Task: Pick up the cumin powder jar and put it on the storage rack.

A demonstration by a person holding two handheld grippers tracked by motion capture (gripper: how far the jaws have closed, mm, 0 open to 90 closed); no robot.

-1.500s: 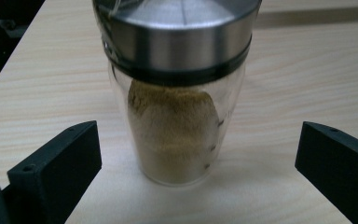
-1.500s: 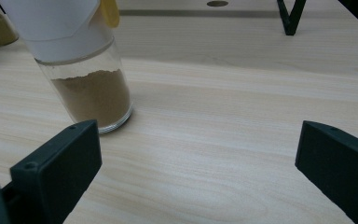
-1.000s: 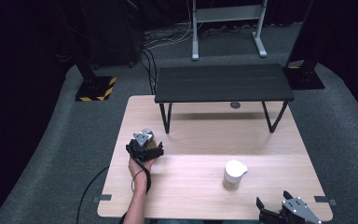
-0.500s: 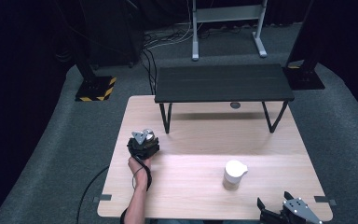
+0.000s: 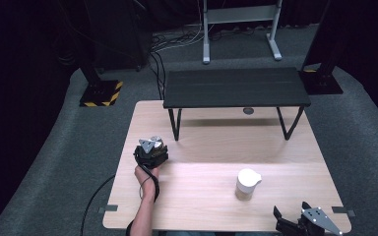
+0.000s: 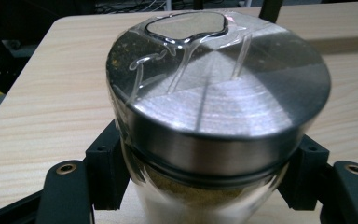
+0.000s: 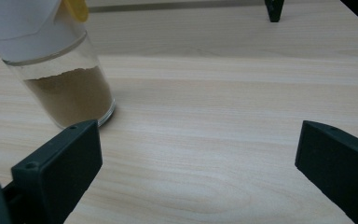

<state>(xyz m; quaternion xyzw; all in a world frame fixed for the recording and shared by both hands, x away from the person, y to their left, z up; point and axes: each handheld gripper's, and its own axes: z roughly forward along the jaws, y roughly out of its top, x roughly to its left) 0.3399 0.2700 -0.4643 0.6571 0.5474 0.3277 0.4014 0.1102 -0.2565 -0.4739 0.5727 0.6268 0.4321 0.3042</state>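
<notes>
The left gripper (image 6: 200,186) has just clamped the steel-lidded jar (image 6: 214,93). The right gripper (image 7: 196,172), at five o'clock, gapes empty beside the white-capped jar (image 7: 51,60). Lifting remains.

No lettering, labels, brands or numbers are being shown legibly; only yellow-and-black hazard stripes are being displayed on the black floor base (image 5: 100,94).

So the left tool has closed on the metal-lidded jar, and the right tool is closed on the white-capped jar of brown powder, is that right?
Not quite. The left tool does grip the metal-lidded jar, but the right tool stands open, beside the white-capped jar of brown powder and not touching it, as the right gripper view shows.
</notes>
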